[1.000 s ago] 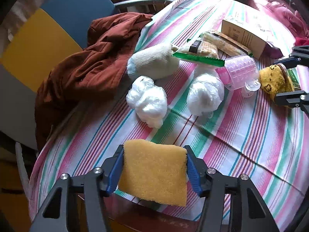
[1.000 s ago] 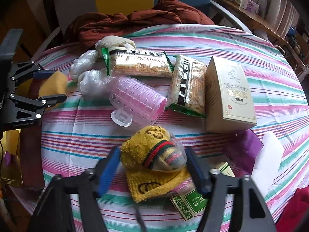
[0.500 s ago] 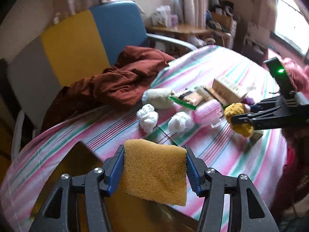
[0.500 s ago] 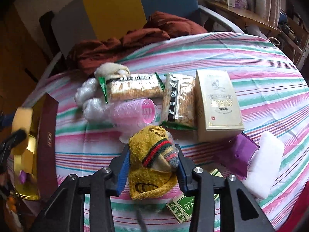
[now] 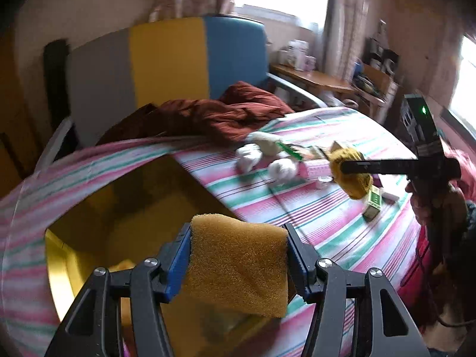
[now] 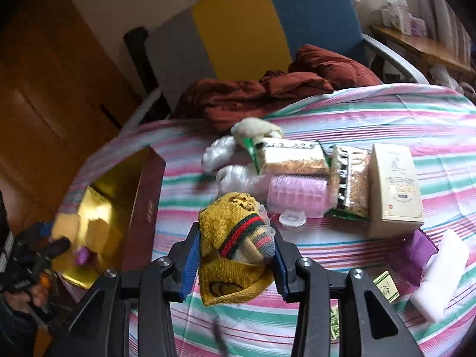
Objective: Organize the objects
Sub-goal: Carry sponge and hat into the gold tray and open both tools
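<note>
Left gripper (image 5: 238, 263) is clamping the yellow sponge (image 5: 236, 264) between both blue pads, hanging over the open gold-lined box (image 5: 98, 208) directly below it. Right gripper (image 6: 235, 247) is squeezing the yellow knit bundle (image 6: 235, 238), holding it above the striped tablecloth (image 6: 386, 125). Ahead of that claw: pink roller (image 6: 297, 200), snack packs (image 6: 293, 159), beige carton (image 6: 394, 186). Gold box is sitting to its left.
</note>
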{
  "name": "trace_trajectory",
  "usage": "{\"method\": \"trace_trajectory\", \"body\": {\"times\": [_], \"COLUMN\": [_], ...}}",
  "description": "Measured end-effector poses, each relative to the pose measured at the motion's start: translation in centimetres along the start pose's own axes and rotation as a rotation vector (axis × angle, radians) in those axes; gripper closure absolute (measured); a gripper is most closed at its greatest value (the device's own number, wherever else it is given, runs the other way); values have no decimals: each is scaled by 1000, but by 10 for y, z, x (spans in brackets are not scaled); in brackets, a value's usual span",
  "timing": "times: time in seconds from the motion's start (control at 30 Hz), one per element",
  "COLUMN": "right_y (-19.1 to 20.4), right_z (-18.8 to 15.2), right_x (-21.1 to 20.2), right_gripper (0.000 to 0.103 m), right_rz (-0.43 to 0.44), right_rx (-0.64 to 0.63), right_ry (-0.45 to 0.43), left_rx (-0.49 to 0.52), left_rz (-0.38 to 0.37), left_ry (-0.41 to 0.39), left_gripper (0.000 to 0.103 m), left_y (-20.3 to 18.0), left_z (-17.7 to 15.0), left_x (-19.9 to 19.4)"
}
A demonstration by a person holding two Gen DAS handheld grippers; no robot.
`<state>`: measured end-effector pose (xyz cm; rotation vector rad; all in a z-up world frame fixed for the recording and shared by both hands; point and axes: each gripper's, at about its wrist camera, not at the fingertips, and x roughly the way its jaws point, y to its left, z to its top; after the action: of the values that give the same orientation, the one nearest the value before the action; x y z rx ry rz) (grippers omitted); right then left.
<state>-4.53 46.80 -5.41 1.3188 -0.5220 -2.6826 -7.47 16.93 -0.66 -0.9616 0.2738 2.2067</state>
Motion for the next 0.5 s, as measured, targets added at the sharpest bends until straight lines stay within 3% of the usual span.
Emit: {"method": "trace_trajectory", "body": {"times": [0.2, 0.3, 0.5], "right_y": [30, 39, 96], "right_z": [-17, -18, -19], "right_x": [12, 10, 1], "right_gripper": [61, 61, 61], "right_rz": [-61, -67, 40], "right_rx": [-134, -134, -153], "right_ry": [56, 55, 14], "left_rx": [-134, -221, -321], "left_rz": [85, 120, 175], "left_ry": [-19, -36, -52], "left_gripper": [44, 44, 43], "left_y": [33, 57, 96], "left_z": [-34, -52, -72], "left_x": [-27, -43, -59]}}
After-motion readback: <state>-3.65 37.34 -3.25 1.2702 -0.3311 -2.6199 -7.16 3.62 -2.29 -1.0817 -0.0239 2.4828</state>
